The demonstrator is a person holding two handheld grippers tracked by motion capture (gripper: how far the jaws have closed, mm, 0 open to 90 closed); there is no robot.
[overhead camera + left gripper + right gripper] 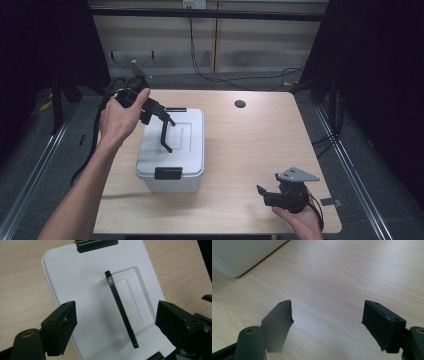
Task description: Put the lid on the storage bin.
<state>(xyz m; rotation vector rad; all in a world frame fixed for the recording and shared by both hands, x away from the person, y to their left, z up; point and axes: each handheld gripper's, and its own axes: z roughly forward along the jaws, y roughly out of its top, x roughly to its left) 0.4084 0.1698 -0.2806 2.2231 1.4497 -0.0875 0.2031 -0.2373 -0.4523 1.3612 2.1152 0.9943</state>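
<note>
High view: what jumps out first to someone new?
The white box with black latches, left of centre on the table, with its black handle standing upright on the lid. The left gripper hangs open right above that lid, fingers either side of the handle. The right gripper sits open and low near the table's front right corner.

The left forearm (82, 192) reaches up from the near left edge of the surface (250, 145), its hand (120, 117) wrapped around the left gripper (165, 132) above the far left part of that surface. That gripper tilts downward, its two jaws spread wide apart and closed on nothing. The right hand (300, 220) sits at the near right edge of the surface, cupping the right gripper (262, 192) from below. That gripper lies low over the surface and points left, its jaws likewise parted wide with bare wood between them.
</note>
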